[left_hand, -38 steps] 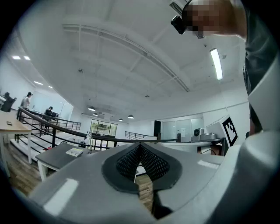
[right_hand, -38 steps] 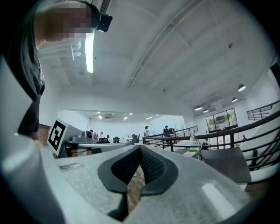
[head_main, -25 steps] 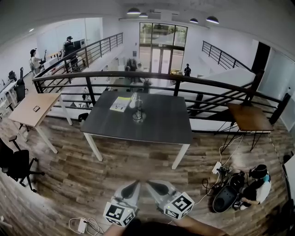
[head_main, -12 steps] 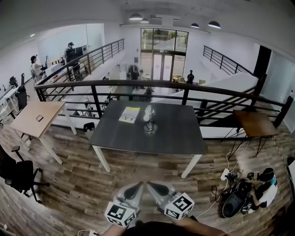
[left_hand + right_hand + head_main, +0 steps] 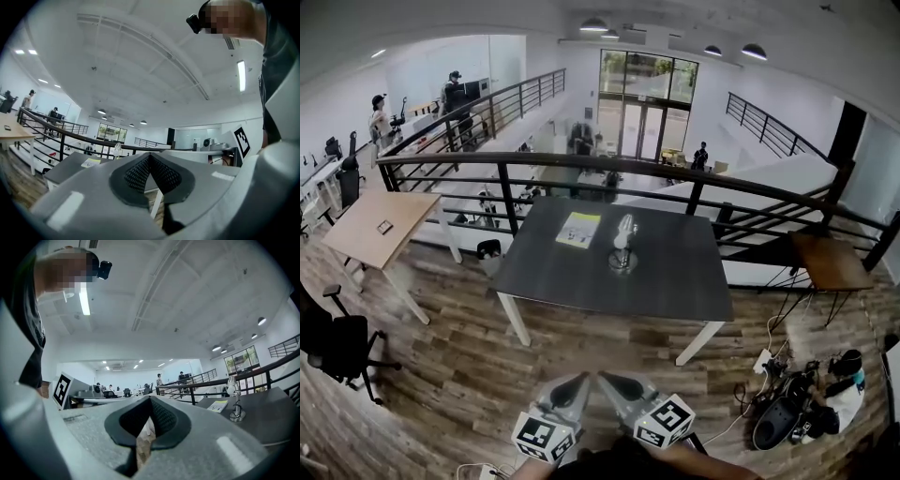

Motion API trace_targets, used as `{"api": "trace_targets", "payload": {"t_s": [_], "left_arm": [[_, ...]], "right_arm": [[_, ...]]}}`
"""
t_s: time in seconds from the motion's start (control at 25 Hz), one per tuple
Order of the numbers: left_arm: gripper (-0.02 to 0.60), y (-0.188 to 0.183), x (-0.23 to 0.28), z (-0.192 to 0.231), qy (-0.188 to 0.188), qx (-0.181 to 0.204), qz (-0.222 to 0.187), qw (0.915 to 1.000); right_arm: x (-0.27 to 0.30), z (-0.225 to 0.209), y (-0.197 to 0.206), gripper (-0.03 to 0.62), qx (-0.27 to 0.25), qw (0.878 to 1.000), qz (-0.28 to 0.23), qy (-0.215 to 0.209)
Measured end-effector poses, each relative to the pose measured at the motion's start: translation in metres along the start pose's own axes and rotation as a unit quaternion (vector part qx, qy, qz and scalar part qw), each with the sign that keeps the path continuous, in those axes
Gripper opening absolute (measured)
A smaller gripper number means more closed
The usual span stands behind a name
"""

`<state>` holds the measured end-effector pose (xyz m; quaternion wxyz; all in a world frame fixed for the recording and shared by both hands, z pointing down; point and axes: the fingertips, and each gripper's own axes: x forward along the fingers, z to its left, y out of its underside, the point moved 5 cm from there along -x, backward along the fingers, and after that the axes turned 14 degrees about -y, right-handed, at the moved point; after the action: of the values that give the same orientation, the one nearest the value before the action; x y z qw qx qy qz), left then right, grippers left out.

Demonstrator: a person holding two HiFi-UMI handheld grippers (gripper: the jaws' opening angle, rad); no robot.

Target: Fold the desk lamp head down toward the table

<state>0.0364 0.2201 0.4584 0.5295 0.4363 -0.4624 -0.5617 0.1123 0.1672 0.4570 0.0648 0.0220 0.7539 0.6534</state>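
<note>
Across the wood floor (image 5: 469,375), the dark desk (image 5: 675,281) stands in front of a black railing (image 5: 534,161). The lamp (image 5: 622,246) sits near the desk's middle on a round base, with its stem upright and its head raised, so it is not yet folded. A yellow booklet (image 5: 578,230) lies just beside it on the left. Over the last second the desk has grown in the head view and slid rightward, which means the person has been walking toward it, though it remains well apart from both tools. The left tool (image 5: 572,382) and right tool (image 5: 614,382) are held level and side by side at the bottom of the head view, their tips close to each other. Each has its jaws pressed together with nothing between them — both gripper views show bare pads meeting, with the lamp small and off to one side beyond. For the task this is only the approach, and the fold itself has not begun. More ground probably has to be covered before either tool can reach the head. Then one tool would likely open to take the head — or press it down with shut tips — while the other could steady the base.
</note>
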Motion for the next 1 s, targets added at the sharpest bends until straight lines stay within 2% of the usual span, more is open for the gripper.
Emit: {"api": "trace_targets", "payload": {"t_s": [0.24,0.44,0.72,1.0], "left_arm": [[0.002,-0.001,0.026,0.023,-0.021,0.004,-0.001,0.9998],[0.002,0.0,0.067,0.034,-0.035,0.003,-0.002,0.9994],[0.002,0.005,0.155,0.038,-0.033,-0.001,0.003,0.9995],[0.002,-0.002,0.25,0.022,-0.019,0.004,-0.002,0.9998]], "right_arm": [[0.022,-0.034,0.002,0.002,0.008,1.0,-0.003,-0.019],[0.031,-0.077,-0.005,0.002,0.005,0.999,-0.003,-0.032],[0.031,-0.163,-0.016,0.002,0.009,0.999,0.001,-0.032],[0.01,-0.254,-0.036,0.002,0.01,1.0,-0.001,-0.023]]}}
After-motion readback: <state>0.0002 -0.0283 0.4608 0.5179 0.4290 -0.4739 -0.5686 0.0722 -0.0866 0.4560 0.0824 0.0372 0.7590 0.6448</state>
